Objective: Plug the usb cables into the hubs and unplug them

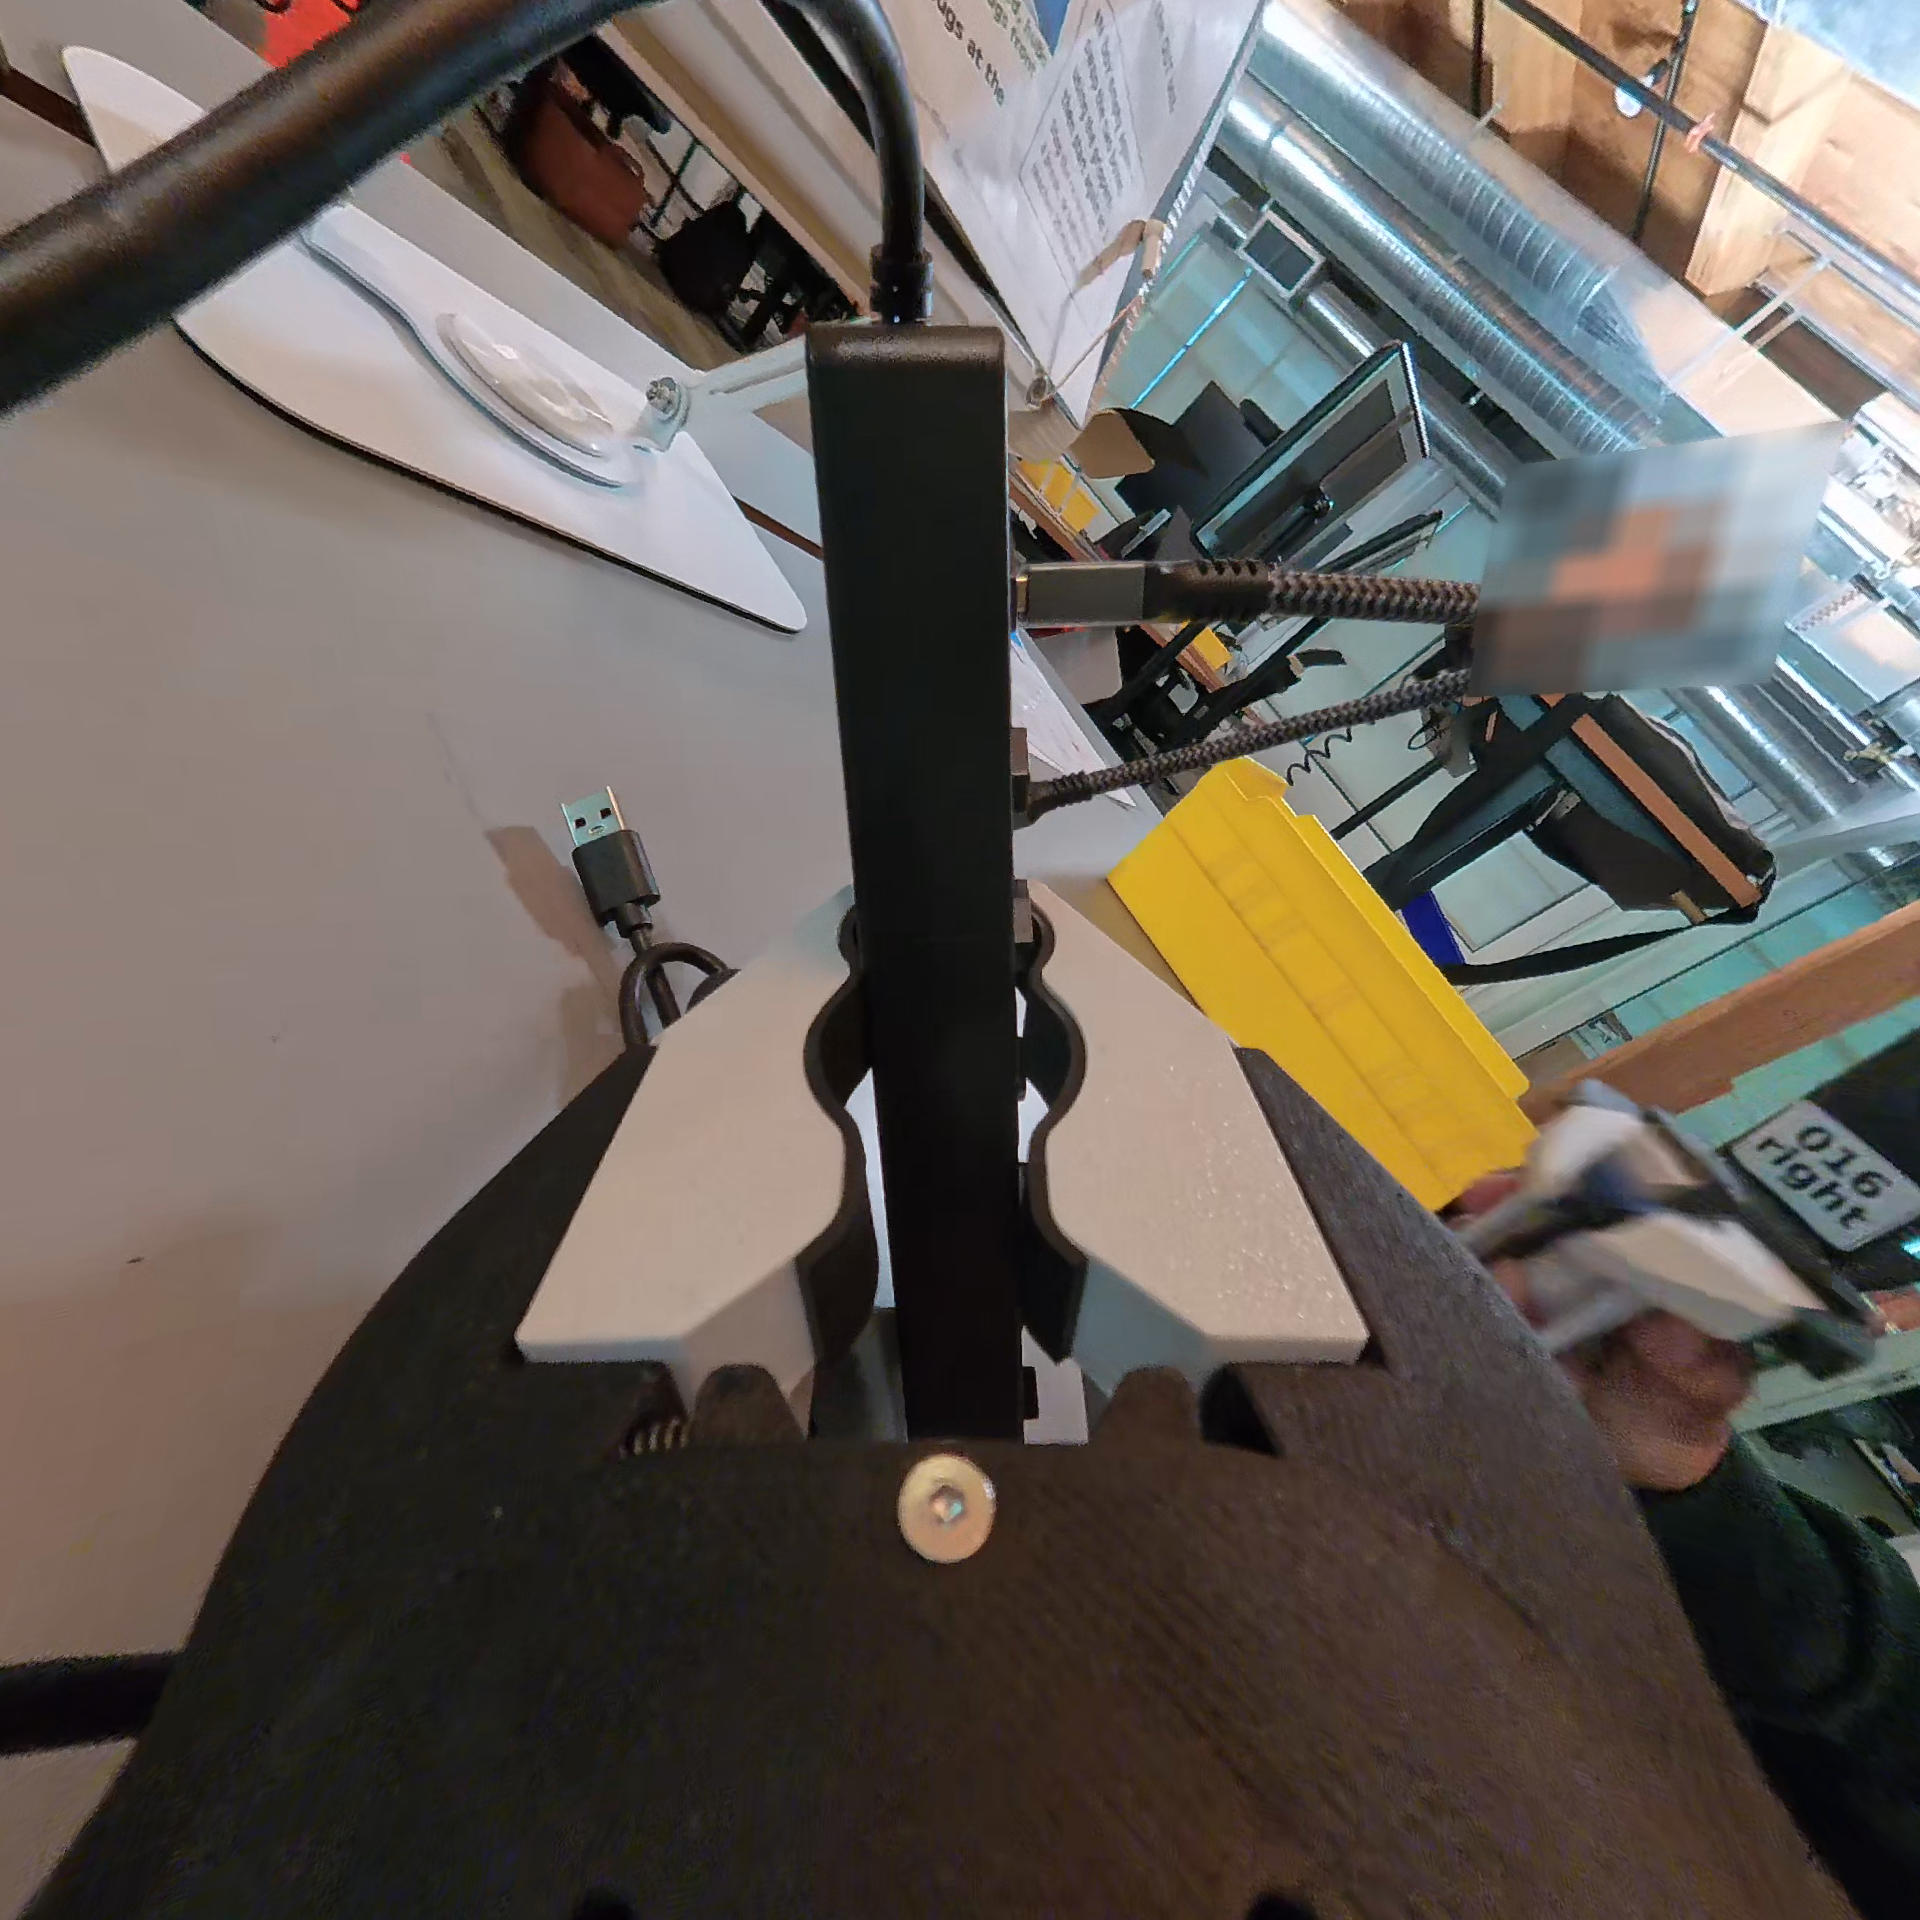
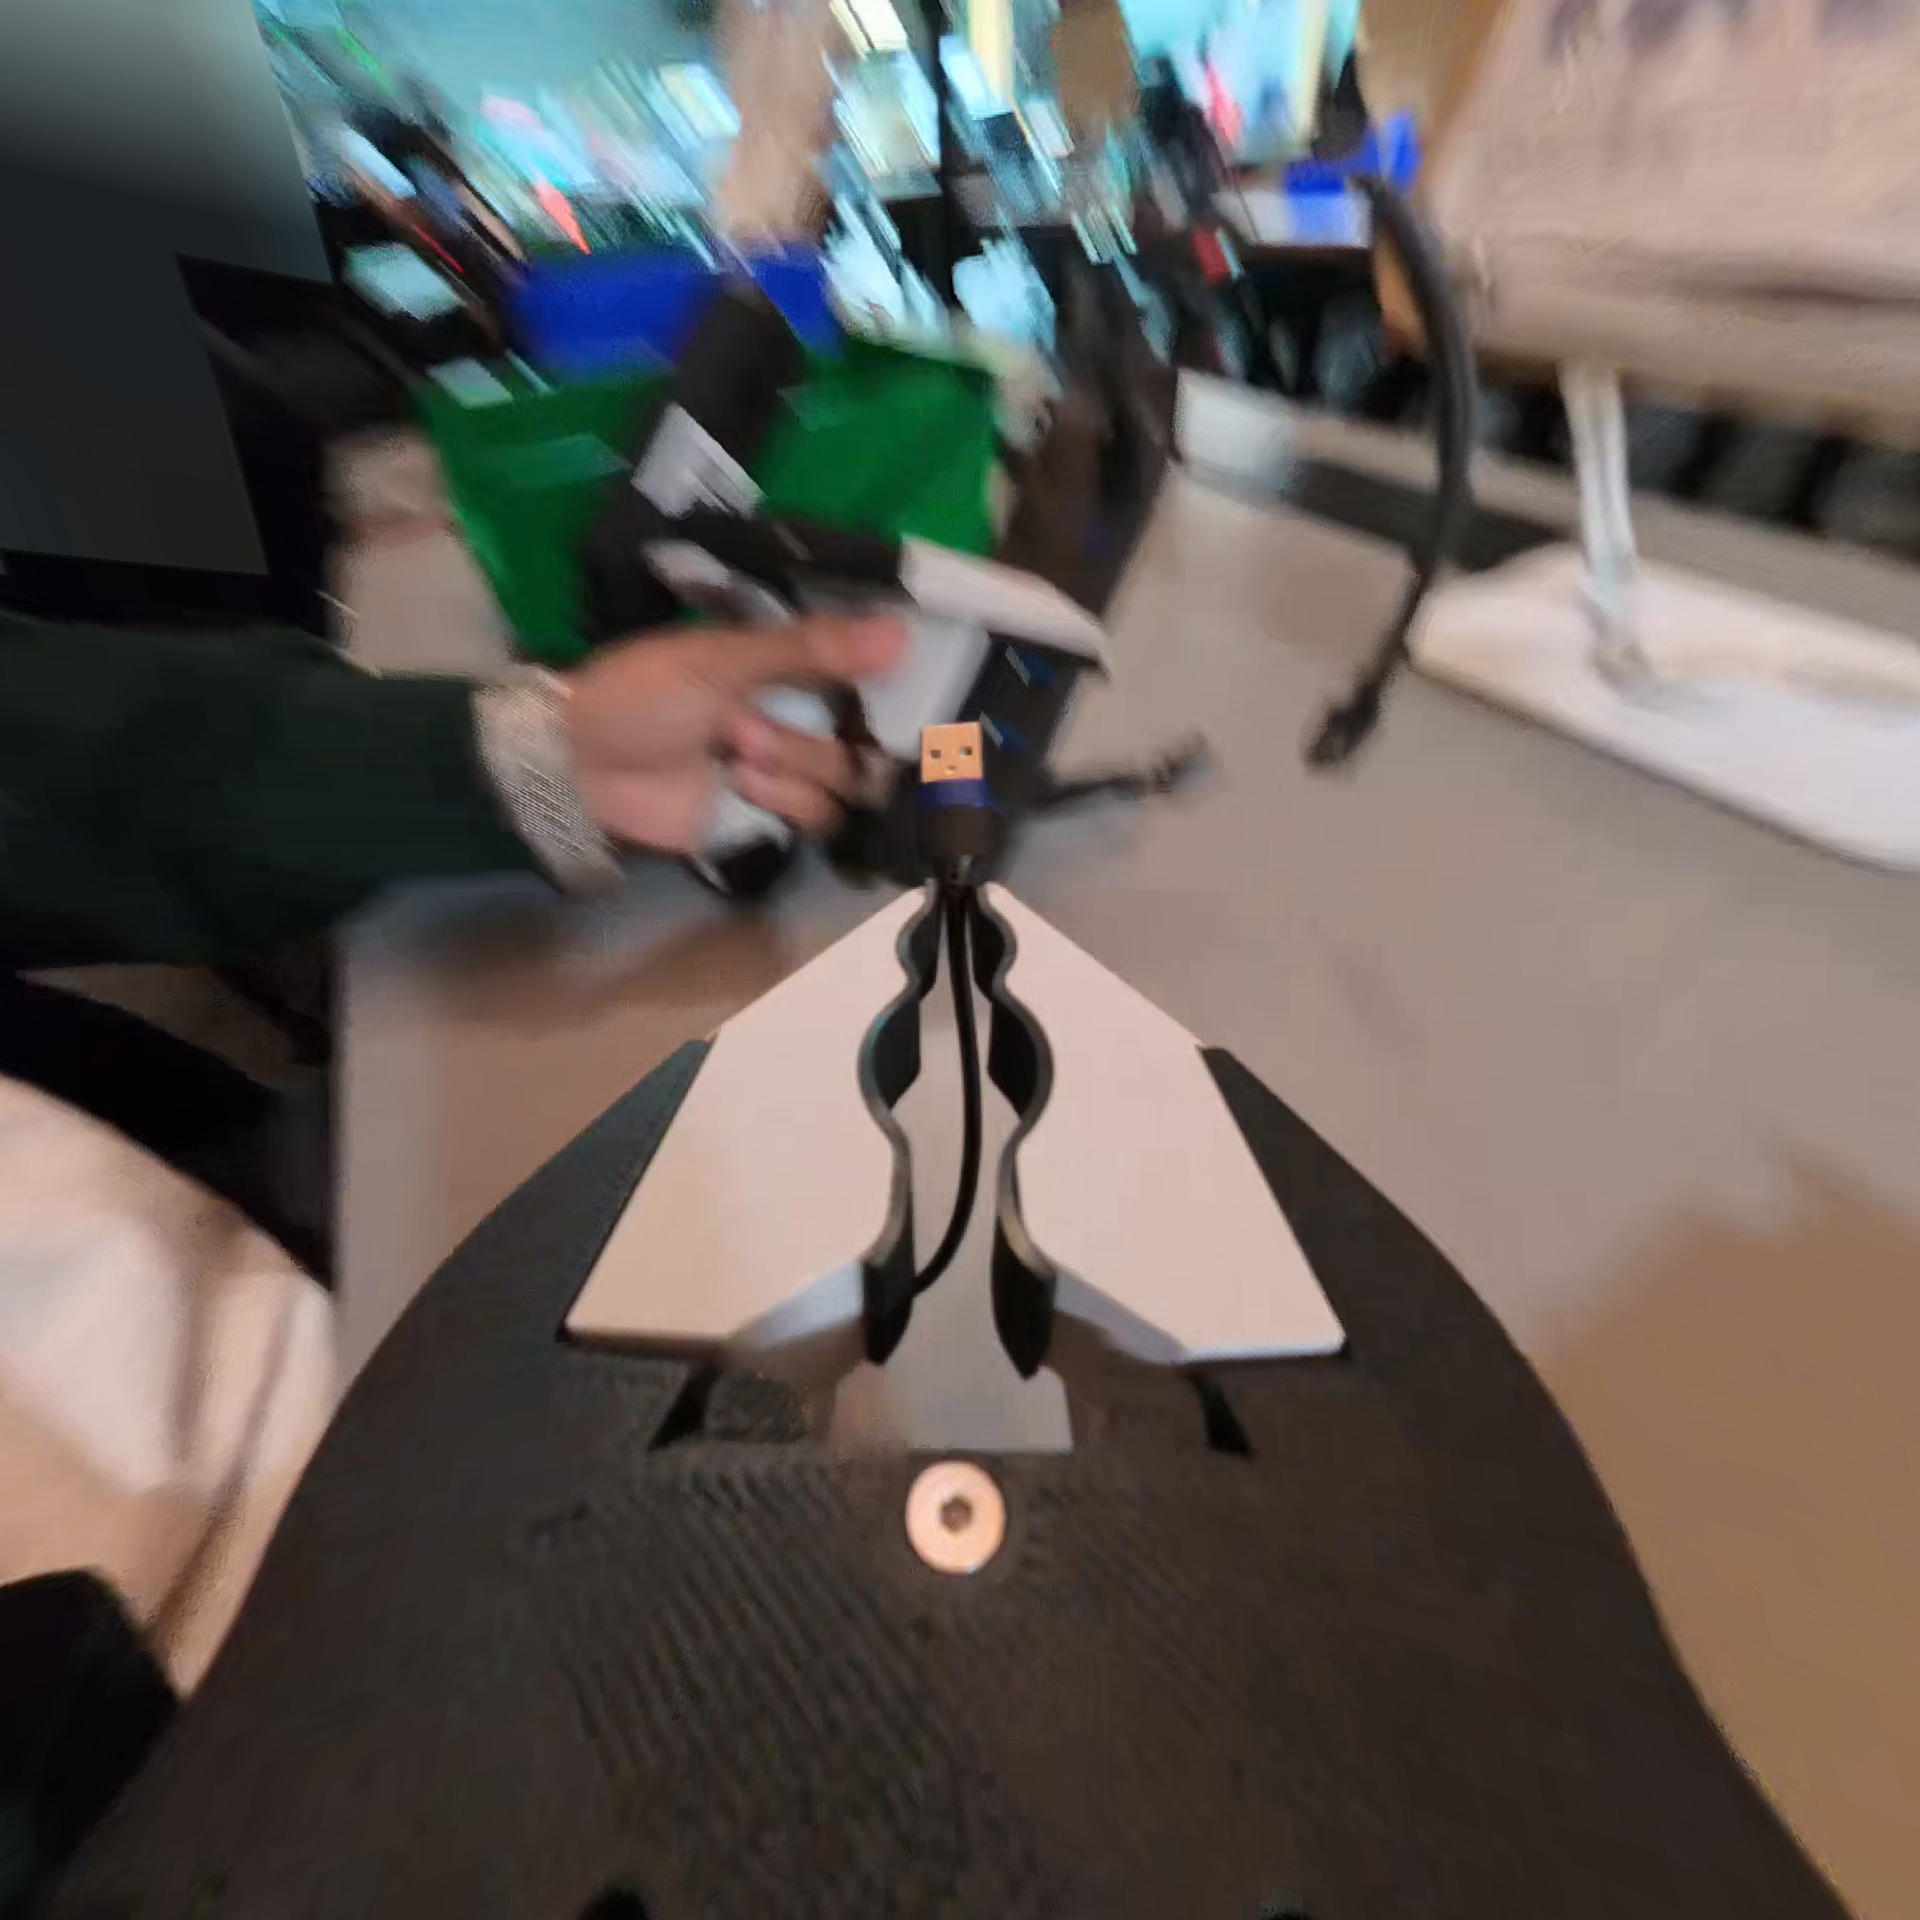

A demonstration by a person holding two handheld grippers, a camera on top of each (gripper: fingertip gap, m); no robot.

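My left gripper (image 1: pixel 940 935) is shut on a long black USB hub (image 1: pixel 914 623), which stands out past the fingertips along the fingers. Two braided grey cables are plugged into the hub's right side, an upper one (image 1: pixel 1091 594) and a lower one (image 1: pixel 1195 748). A thick black lead (image 1: pixel 899 156) leaves the hub's far end. A loose black USB plug (image 1: pixel 608 862) lies on the grey table (image 1: pixel 260 831) left of the hub. My right gripper (image 2: pixel 958 904) is shut on a thin black cable (image 2: pixel 971 1091). That cable's blue-banded USB plug (image 2: pixel 954 758) sticks out beyond the fingertips. The right wrist view is blurred by motion.
A yellow bin (image 1: pixel 1320 987) lies right of the hub. A white lamp base (image 1: pixel 416 343) sits at the table's far side. A person's hand (image 2: pixel 686 717) holds the other gripper ahead of the plug. A black cable (image 2: pixel 1444 499) hangs at the right. Workshop clutter fills the background.
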